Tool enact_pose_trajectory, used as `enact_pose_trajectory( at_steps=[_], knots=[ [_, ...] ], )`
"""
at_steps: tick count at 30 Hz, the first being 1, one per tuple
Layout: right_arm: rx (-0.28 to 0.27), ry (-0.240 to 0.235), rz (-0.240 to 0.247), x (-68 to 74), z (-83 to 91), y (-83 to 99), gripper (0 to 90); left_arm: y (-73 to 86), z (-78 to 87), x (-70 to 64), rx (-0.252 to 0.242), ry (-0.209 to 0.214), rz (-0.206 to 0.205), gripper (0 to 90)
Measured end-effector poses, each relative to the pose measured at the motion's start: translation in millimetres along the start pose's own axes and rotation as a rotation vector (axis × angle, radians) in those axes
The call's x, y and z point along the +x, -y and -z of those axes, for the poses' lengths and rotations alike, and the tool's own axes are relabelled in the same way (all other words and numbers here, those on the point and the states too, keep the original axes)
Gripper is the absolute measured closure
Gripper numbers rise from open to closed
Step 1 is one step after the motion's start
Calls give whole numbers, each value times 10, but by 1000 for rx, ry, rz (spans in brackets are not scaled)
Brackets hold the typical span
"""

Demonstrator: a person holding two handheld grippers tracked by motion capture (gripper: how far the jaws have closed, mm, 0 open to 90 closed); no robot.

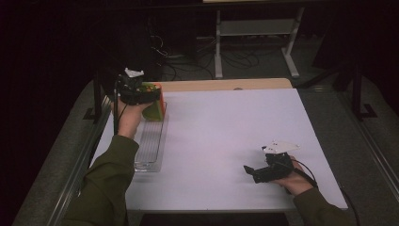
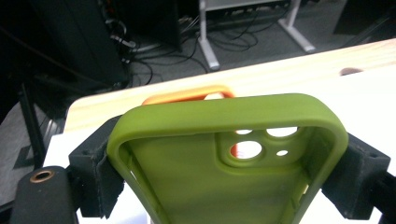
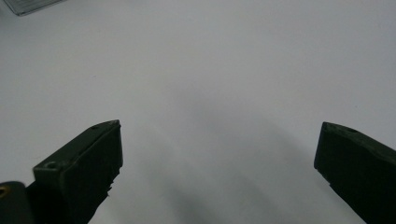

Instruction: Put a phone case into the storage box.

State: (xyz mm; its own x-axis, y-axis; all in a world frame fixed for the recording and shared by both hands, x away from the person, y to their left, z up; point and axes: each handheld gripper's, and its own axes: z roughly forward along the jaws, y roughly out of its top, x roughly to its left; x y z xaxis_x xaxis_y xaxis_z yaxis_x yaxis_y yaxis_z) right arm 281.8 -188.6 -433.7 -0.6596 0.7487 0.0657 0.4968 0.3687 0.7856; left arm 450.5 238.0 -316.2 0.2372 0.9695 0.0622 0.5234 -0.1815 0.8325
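A green phone case (image 2: 187, 182) with camera cut-outs is pinched by its two sides between the black jaws of my left gripper (image 2: 229, 172), hollow side toward the camera. Just behind its top edge stands an orange case (image 2: 187, 94). In the high view my left gripper (image 1: 146, 94) holds the green case (image 1: 154, 110) upright at the far left of the table, over the far end of a clear ridged tray (image 1: 149, 146). My right gripper (image 1: 251, 173) rests low at the near right, jaws wide apart with nothing between them; under the right gripper (image 3: 219, 154) is bare white table.
The white tabletop (image 1: 226, 127) has a wooden strip (image 1: 226, 84) along its far edge. A corner of the clear tray (image 3: 32, 4) shows far off in the right gripper view. Beyond the table are a dark floor, cables and a white frame's legs (image 1: 219, 56).
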Motion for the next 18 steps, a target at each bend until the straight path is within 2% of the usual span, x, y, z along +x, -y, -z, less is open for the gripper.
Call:
enact_pose_trajectory(
  at_steps=[3,5,8,9,11,18],
  knots=[
    [-1,0,1,-2,1,0,9,42,-90,33,36,-9,0,138],
    [0,0,2,-3,0,0,8,79,-160,42,54,-15,15,137],
    [1,-2,7,-1,3,1,9,126,-251,44,57,-18,46,137],
    [-8,-1,12,-3,3,-1,8,136,-268,47,70,-22,32,137],
    [-6,-1,10,-3,3,-2,9,150,-311,40,78,-28,30,137],
    [-5,-2,11,1,1,-1,8,169,-410,13,76,-67,23,134]
  ],
)
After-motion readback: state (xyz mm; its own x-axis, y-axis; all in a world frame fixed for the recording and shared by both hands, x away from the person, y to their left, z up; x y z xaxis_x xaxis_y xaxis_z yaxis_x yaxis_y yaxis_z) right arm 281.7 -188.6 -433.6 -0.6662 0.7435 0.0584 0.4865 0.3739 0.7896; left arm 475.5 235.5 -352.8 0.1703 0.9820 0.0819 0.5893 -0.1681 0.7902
